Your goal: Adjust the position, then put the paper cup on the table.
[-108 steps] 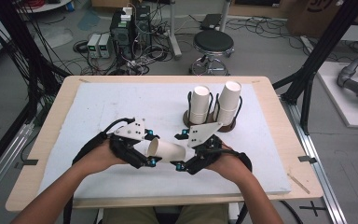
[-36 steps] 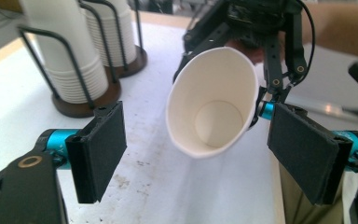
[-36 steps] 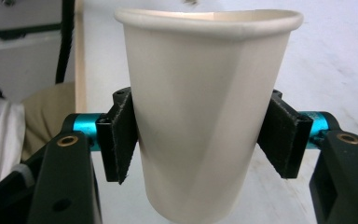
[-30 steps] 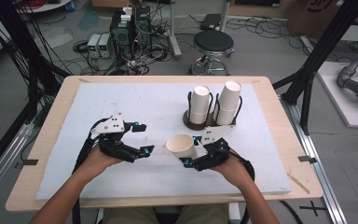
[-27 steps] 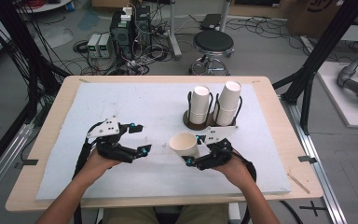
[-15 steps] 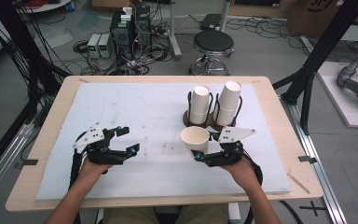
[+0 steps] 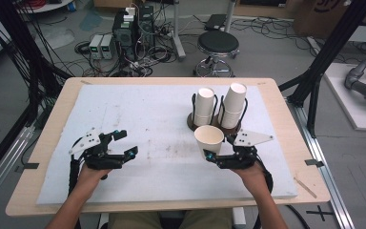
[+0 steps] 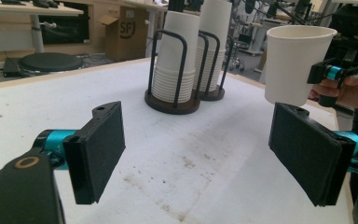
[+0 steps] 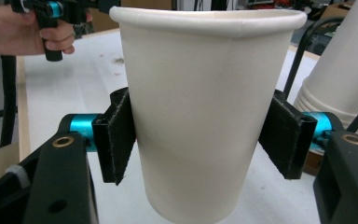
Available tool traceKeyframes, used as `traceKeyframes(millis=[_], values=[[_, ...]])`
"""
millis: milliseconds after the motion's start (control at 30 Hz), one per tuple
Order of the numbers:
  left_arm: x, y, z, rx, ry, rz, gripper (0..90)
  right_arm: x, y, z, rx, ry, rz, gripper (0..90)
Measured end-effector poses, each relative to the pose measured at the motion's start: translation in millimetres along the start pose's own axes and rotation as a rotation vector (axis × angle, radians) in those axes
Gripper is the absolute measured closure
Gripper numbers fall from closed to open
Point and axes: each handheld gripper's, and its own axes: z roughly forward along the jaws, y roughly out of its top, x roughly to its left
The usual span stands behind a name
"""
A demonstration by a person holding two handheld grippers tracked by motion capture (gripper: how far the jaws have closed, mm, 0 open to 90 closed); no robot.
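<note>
The right gripper [image 7: 213,153] is gripping the paper cup [image 7: 209,140] alone, easing slightly — the left gripper [image 7: 126,144], jaws open and empty, has retreated to nine o'clock.

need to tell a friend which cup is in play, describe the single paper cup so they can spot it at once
On the white mat that covers the wooden table, find the dark holder with two tall stacks of white cups near the far right. Just in front of it, one loose paper cup is held upright off the mat in the right tongs; it alone is single, open-mouthed and outside the holder.
</note>
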Motion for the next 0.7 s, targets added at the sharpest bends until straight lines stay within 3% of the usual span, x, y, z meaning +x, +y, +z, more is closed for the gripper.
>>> traceKeyframes(millis=[167, 700], values=[[1.7, 0.6, -2.0, -0.003, 0.005, 0.007, 18.2, -3.0, 0.3, -5.0, -0.038, -0.021, 0.020, 33.8], [-0.2, 2.8, -2.3, -0.006, 0.000, 0.011, 18.3, -3.7, -2.3, -6.3, -0.035, -0.037, 0.024, 33.5]])
